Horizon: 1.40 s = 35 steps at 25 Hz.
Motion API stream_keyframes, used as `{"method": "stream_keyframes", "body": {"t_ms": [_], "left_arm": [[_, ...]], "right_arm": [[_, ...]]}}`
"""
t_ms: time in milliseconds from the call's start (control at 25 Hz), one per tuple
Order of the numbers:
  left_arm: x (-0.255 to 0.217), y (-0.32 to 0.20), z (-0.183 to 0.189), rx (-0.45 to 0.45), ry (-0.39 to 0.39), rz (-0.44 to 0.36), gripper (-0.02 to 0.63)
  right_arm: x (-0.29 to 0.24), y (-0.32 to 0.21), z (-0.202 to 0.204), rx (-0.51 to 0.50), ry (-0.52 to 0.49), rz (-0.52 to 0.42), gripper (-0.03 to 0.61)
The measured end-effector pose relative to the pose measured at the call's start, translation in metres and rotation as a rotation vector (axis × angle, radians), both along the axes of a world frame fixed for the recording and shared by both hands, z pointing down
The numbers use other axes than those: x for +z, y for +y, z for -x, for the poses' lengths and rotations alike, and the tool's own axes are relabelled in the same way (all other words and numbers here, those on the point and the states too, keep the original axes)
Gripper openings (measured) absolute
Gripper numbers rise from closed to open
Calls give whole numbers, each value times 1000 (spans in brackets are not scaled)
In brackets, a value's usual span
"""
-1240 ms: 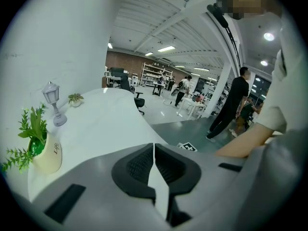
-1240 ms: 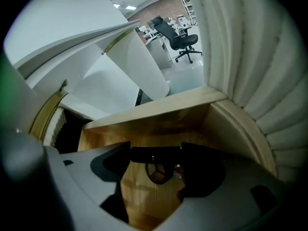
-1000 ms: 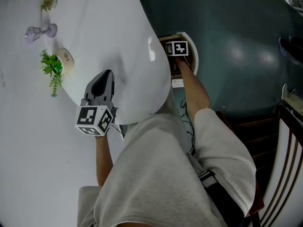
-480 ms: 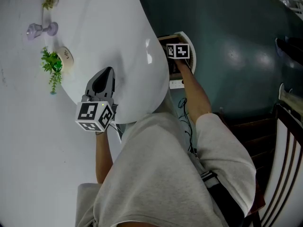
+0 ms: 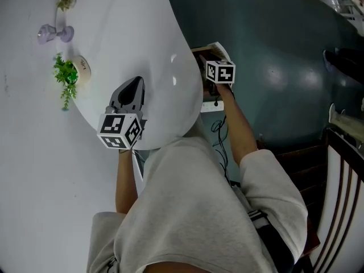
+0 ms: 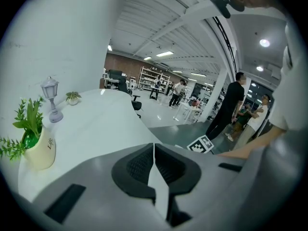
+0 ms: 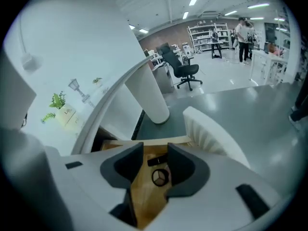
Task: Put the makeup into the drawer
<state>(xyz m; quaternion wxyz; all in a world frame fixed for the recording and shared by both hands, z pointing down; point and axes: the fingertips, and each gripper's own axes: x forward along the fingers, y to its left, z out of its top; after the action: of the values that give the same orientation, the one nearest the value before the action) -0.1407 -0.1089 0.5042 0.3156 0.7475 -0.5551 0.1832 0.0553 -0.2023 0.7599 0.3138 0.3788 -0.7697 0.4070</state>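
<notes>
The drawer [image 7: 211, 131] stands open under the white table's edge [image 5: 190, 95]. On its wooden bottom lie a black makeup tube [image 7: 157, 160] and a round compact [image 7: 160, 177]. My right gripper [image 7: 155, 148] hangs above them with its jaws closing and nothing between the pads. In the head view the right gripper [image 5: 219, 73] hovers over the drawer [image 5: 220, 50], its jaws hidden by the marker cube. My left gripper [image 5: 136, 84] rests over the tabletop, shut and empty; its pads meet in the left gripper view [image 6: 154, 148].
A potted plant [image 5: 68, 75] in a cream cup, a small lamp figurine [image 5: 54, 34] and a tiny plant [image 5: 67, 0] stand on the table's far left. A white table column [image 7: 151, 97] is behind the drawer. A dark chair [image 5: 341, 169] is at right.
My right gripper has lifted up out of the drawer and shifted slightly right in the head view. The left gripper has stayed over the table.
</notes>
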Motion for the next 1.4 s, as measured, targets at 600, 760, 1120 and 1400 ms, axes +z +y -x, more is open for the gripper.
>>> {"method": "stream_keyframes", "body": {"t_ms": [600,760,1120,1400], "left_arm": [[-1,1,15,6,13,-58,17],[-4,6,16,9,27,-66,17],[-31,18,38,-20,13,-124,17],[-50,35,59,-64,1,-169,17]], "right_arm": [[-139,21,9,-73,1,-278,0],[-173,34,18,-101,-13,-330,-2],[-233,49,52,-166,-53,-453,-2],[-276,58,93,-240,-92,-550,-2]]}}
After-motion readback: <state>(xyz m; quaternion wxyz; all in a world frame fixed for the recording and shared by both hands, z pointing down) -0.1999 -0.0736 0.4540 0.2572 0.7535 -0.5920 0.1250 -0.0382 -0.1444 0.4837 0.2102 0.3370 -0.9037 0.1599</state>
